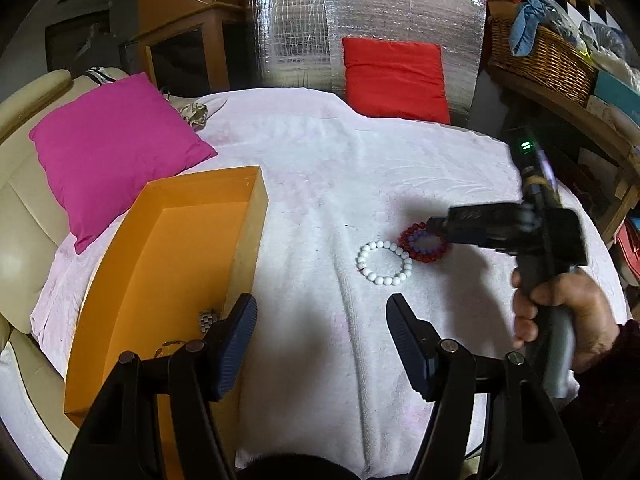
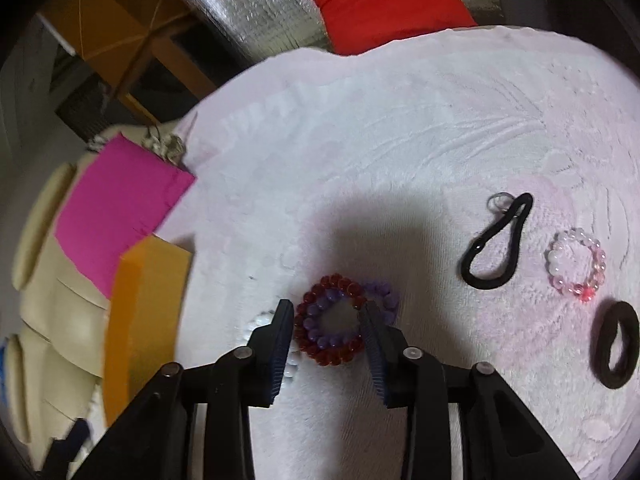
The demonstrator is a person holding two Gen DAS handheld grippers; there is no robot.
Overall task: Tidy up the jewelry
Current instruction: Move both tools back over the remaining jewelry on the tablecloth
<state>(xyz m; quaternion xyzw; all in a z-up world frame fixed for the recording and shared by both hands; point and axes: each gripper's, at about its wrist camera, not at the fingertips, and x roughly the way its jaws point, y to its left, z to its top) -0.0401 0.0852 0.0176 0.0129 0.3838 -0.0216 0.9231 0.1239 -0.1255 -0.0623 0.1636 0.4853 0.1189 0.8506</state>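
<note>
The step in hand is the pickup of the dark red beaded bracelet [image 2: 330,320], which lies with a purple beaded bracelet [image 2: 380,300] near the middle of the white blanket-covered bed [image 2: 400,140]. The right gripper [image 2: 328,336] straddles the red ring, one jaw outside it and one inside; the pads do not visibly press yet. The left gripper [image 1: 320,340] hangs released and empty beside the open orange cardboard box [image 1: 192,248] at the bed's left edge. The next move likely calls for a full clench, then a lift toward the box. The white beaded bracelet [image 1: 384,262] lies touching and may snag.
</note>
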